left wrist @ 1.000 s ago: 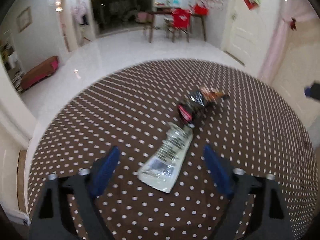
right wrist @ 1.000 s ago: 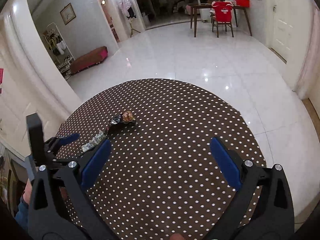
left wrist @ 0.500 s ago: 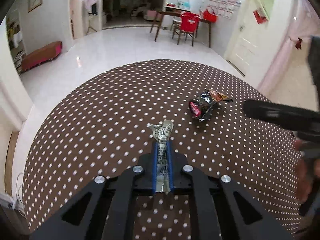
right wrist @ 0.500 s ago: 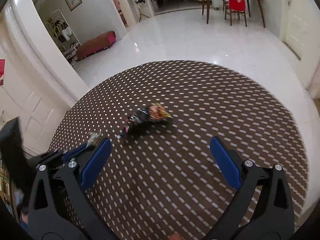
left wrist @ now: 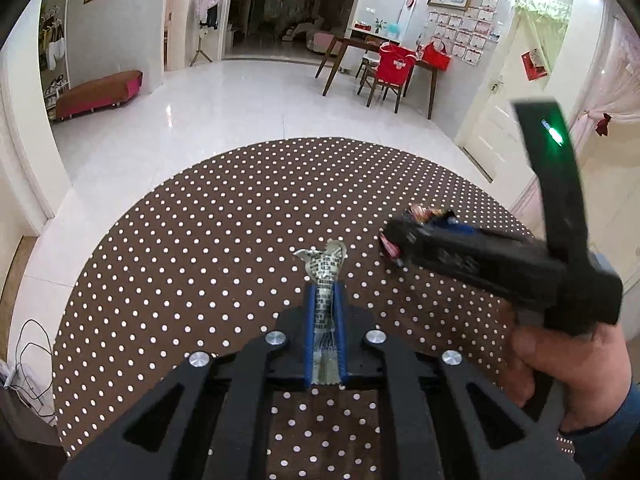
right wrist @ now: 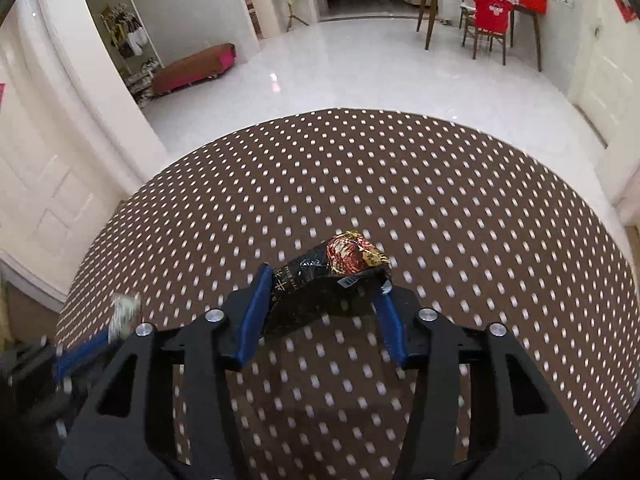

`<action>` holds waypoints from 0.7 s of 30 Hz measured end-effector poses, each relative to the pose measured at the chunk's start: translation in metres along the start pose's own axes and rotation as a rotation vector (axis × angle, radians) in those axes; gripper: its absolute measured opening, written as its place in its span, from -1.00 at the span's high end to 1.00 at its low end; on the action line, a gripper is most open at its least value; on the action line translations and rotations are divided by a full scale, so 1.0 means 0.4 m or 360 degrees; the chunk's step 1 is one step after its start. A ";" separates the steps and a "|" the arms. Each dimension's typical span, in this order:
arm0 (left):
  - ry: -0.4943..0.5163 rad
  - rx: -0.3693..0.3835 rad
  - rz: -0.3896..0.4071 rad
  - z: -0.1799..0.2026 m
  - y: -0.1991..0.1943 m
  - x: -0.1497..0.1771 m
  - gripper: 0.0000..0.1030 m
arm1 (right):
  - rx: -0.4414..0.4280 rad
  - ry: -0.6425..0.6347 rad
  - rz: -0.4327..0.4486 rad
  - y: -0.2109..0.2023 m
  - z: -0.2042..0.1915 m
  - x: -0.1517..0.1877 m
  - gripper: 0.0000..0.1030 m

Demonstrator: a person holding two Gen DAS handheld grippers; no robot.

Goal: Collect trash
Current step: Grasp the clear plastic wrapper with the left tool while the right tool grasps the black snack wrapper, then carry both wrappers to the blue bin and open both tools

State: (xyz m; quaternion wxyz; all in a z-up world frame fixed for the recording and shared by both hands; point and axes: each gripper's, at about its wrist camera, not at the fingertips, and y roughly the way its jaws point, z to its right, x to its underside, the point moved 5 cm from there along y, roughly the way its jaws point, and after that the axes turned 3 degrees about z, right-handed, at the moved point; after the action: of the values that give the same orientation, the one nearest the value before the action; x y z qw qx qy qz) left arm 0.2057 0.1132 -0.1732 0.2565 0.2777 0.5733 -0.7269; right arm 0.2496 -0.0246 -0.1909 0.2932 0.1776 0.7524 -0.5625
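Note:
My left gripper [left wrist: 325, 292] is shut on a clear printed wrapper [left wrist: 325, 270], whose crumpled end sticks out past the fingertips above the brown dotted table [left wrist: 200, 240]. My right gripper [right wrist: 322, 284] has its blue fingers on either side of a black and red snack wrapper [right wrist: 340, 268] and touching it; the gap is still wide. In the left wrist view the right gripper [left wrist: 404, 236] covers most of that snack wrapper [left wrist: 424, 213]. In the right wrist view the left gripper [right wrist: 86, 350] and its clear wrapper [right wrist: 125, 314] show blurred at lower left.
The round table's edge [right wrist: 168, 168] drops to a glossy white floor. A wooden table with a red-covered chair [left wrist: 390, 68] stands far back. A red bench [left wrist: 100, 92] sits by the left wall. Cables [left wrist: 28, 356] lie on the floor at left.
My left gripper has closed on the clear wrapper and raised it. My right gripper has moved in to the black and red wrapper and narrowed around it.

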 end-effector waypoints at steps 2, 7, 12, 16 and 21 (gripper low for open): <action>0.0013 0.0004 0.0006 0.004 -0.006 -0.001 0.83 | -0.0036 0.0018 0.0026 -0.031 0.025 0.023 0.14; 0.0064 0.0042 0.0007 0.053 -0.013 -0.016 0.83 | -0.0066 0.0090 0.0113 -0.138 0.104 0.065 0.15; 0.0138 0.0100 0.0015 0.137 -0.016 -0.030 0.83 | -0.0073 0.0149 0.0205 -0.247 0.177 0.084 0.15; 0.0207 0.0180 0.0024 0.234 -0.022 -0.043 0.83 | -0.0077 0.0236 0.0293 -0.339 0.249 0.090 0.15; 0.0320 0.0289 0.0037 0.382 -0.031 -0.055 0.83 | -0.0031 0.0324 0.0420 -0.458 0.354 0.096 0.15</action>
State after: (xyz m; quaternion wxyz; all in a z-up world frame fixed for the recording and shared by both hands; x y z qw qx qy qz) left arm 0.1961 -0.0320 -0.1202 0.1801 0.3777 0.5248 -0.7413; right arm 0.1451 -0.2172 -0.1070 0.2885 0.3281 0.7538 -0.4908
